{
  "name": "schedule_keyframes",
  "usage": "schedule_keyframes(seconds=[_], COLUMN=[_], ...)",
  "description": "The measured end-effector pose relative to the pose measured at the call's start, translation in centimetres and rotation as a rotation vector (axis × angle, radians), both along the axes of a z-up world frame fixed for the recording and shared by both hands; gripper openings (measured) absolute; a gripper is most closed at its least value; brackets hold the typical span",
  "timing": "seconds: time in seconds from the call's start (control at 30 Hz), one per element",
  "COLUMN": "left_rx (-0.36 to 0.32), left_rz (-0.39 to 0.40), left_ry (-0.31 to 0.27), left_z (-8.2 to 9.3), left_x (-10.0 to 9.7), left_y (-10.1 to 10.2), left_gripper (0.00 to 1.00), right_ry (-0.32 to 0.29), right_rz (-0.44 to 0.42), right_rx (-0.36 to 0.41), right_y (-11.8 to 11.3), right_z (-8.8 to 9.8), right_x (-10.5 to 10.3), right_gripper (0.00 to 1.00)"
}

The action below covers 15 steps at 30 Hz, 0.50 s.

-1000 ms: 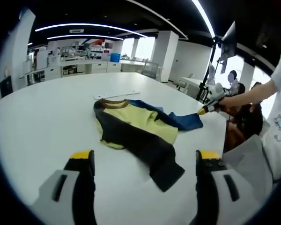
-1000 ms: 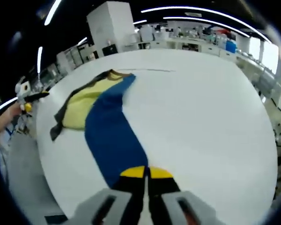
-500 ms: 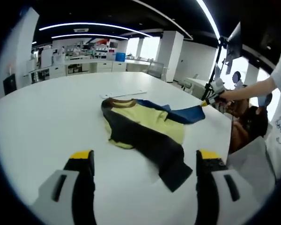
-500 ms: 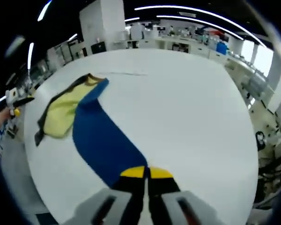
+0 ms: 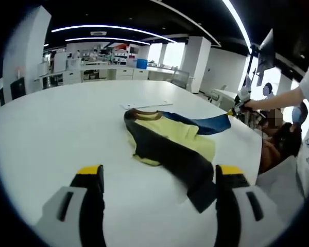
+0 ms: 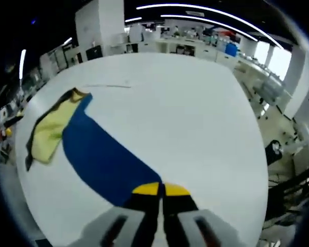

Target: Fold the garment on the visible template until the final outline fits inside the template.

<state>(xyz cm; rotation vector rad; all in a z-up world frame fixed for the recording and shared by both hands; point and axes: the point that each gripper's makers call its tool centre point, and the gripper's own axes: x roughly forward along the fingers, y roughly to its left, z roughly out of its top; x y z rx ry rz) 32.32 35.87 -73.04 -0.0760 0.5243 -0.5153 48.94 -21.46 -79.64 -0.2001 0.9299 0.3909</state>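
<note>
The right gripper (image 6: 161, 189) is clenched on the blue sleeve (image 6: 100, 162) of the garment (image 5: 170, 144), which stretches toward ten o'clock across the white table (image 6: 190, 118). The left gripper (image 5: 157, 175) hangs released, the garment lying at twelve o'clock beyond its jaws.

The yellow, black and blue cloth garment (image 5: 170, 141) lay crumpled on the white table. My right gripper (image 6: 161, 189) pinched its blue sleeve (image 6: 100, 162), stretched out flat.
</note>
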Motion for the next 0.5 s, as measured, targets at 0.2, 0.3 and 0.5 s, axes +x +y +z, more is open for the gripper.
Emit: schedule_keyframes(seconds=[0.2, 0.3, 0.5], left_rx=[0.005, 0.004, 0.003], left_rz=[0.019, 0.026, 0.03], left_ry=[0.008, 0.01, 0.02], left_z=[-0.2, -0.3, -0.4], left_x=[0.4, 0.6, 0.7], left_y=[0.8, 0.9, 0.3], left_gripper=[0.87, 0.87, 0.87], right_ry=[0.006, 0.016, 0.053], right_rz=[-0.026, -0.038, -0.079], right_rx=[-0.023, -0.026, -0.047], right_y=[-1.7, -1.8, -2.6], right_z=[-0.2, -0.4, -1.3], right_x=[1.7, 2.0, 2.8], right_gripper=[0.0, 0.0, 0.0])
